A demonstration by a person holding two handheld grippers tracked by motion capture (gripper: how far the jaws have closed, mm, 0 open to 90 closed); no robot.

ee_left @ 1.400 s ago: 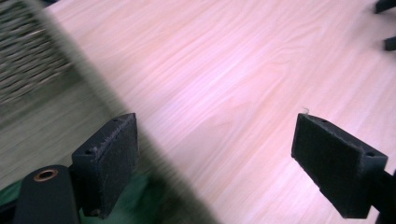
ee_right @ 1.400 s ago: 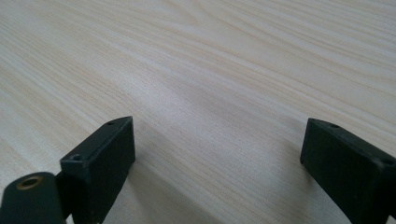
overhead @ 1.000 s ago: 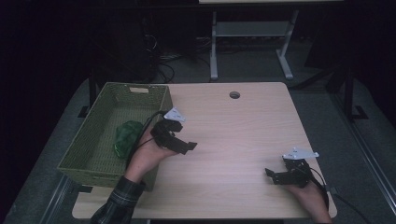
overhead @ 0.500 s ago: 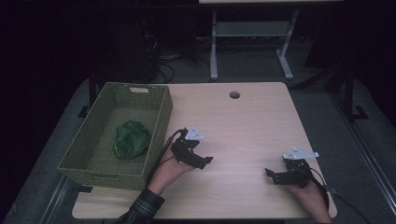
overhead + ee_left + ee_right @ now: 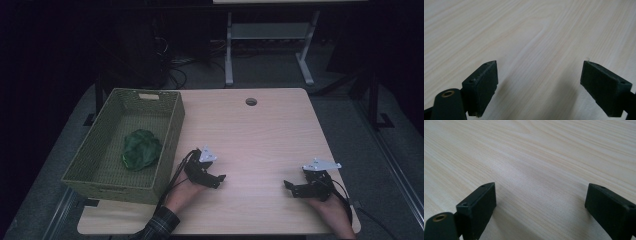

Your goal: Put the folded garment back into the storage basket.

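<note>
Gaping wide over bare table (image 5: pixel 260 135): both grippers' empty fingers (image 5: pixel 482 86).

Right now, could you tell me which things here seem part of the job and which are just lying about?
Likely part of the job:
green cloth in the basket
left gripper, open, empty
right gripper, open, empty

Just about:
table with its cable hole
metal stand behind

Person cut off by the high view's 6 o'clock edge past a plaid sleeve (image 5: pixel 161 224) and the right hand (image 5: pixel 334 218), green item (image 5: pixel 141 149) in the basket (image 5: pixel 100 150) too dim to identify, room toward 12 o'clock lost in darkness
</note>
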